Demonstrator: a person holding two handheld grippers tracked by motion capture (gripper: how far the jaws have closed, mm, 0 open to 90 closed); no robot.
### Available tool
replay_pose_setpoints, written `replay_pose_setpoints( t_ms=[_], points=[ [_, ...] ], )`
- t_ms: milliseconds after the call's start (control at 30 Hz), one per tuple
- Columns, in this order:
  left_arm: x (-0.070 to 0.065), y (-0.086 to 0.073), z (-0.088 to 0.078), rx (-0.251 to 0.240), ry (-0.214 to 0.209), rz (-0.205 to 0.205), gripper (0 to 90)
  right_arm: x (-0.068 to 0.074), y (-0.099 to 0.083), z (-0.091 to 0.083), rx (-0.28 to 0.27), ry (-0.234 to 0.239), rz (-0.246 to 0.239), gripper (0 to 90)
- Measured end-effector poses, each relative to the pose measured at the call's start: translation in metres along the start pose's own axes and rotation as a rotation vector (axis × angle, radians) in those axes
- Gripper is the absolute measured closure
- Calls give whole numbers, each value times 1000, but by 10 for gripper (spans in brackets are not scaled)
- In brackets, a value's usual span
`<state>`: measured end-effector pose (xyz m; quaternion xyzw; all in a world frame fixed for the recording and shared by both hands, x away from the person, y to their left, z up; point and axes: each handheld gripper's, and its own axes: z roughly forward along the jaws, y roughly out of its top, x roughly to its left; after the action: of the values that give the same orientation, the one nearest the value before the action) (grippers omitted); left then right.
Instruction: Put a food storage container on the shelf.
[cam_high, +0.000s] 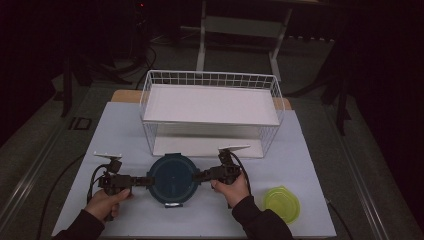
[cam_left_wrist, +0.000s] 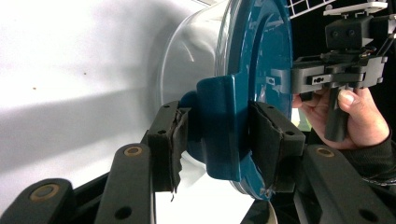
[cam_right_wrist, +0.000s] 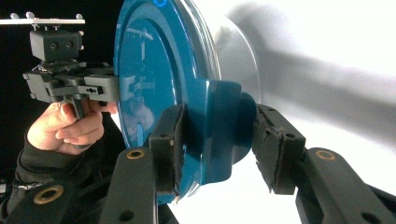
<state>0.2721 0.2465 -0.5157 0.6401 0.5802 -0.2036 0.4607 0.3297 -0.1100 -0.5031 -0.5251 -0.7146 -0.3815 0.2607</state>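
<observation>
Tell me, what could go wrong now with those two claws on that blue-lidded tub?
Each claw, left and right, grips only a side latch tab of the blue-lidded tub. A latch could pop open, or the tub could tilt if the hands lift unevenly. The wire basket stands close behind, so a forward move might bump it.

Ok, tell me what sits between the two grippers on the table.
In the high view, the round teal-lidded container sits between the left gripper and the right gripper. Each gripper view shows jaws around a side latch tab of the lid.

Container (cam_high: 173, 178) contents hidden under lid.
</observation>
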Motion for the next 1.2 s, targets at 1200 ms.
replay_pose_setpoints(
  t_ms=[1200],
  points=[
    [-65, 20, -3, -9, 1, 112, 568, 35, -3, -59, -93, -42, -144, 551]
  ],
)
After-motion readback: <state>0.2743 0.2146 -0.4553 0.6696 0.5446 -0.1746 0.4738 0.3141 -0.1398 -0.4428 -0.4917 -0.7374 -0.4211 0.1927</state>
